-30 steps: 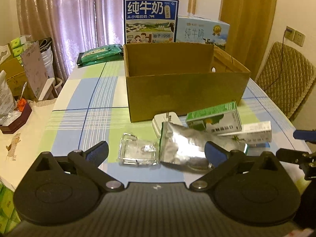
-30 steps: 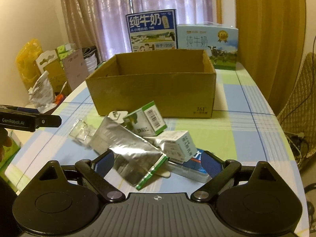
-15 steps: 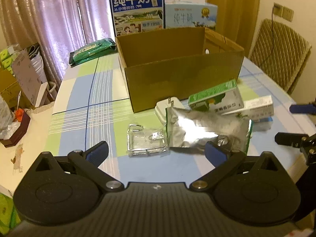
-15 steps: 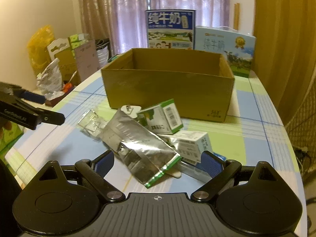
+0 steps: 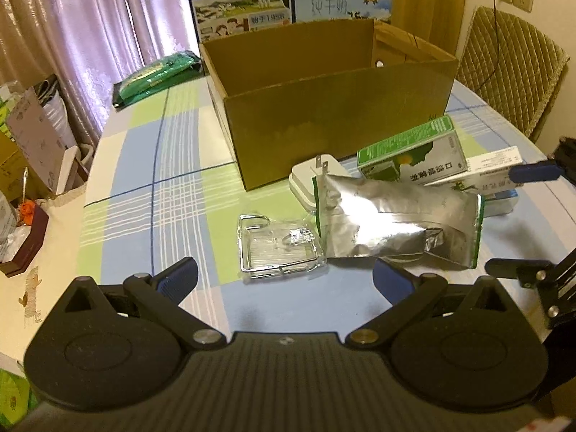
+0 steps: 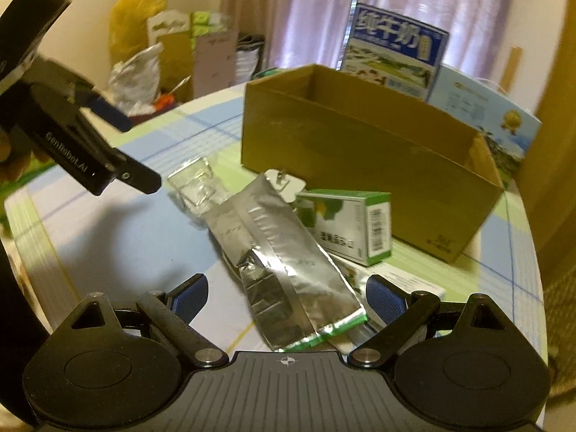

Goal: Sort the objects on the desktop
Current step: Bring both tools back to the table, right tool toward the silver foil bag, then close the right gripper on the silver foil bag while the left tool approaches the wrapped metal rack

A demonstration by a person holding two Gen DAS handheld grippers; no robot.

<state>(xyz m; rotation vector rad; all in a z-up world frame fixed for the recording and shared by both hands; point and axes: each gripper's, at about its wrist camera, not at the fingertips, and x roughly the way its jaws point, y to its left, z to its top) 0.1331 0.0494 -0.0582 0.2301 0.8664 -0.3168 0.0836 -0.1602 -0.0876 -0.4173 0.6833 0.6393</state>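
Note:
A silver foil pouch [image 5: 392,225] [image 6: 284,262] lies on the checked tablecloth before an open cardboard box [image 5: 334,108] [image 6: 363,158]. Beside it are a clear plastic clip holder [image 5: 279,248] [image 6: 194,183], a white plug adapter [image 5: 313,178], a green-and-white carton [image 5: 414,154] [image 6: 349,223] and a white carton [image 5: 493,167]. My left gripper [image 5: 284,280] is open, just short of the clear holder. My right gripper [image 6: 286,297] is open with the pouch's near end lying between its fingers; whether the pads touch it cannot be told.
Two milk cartons [image 5: 241,0] [image 6: 396,54] stand behind the box. A green packet [image 5: 154,79] lies at the far left of the table. Bags and boxes [image 6: 144,68] crowd the left side; a quilted chair [image 5: 511,72] stands right. The right gripper's fingers [image 5: 518,273] show in the left view.
Both grippers have come closer to the pile. The right one swung to the right side of the pouch and now straddles its end; the left one rose and looks down more.

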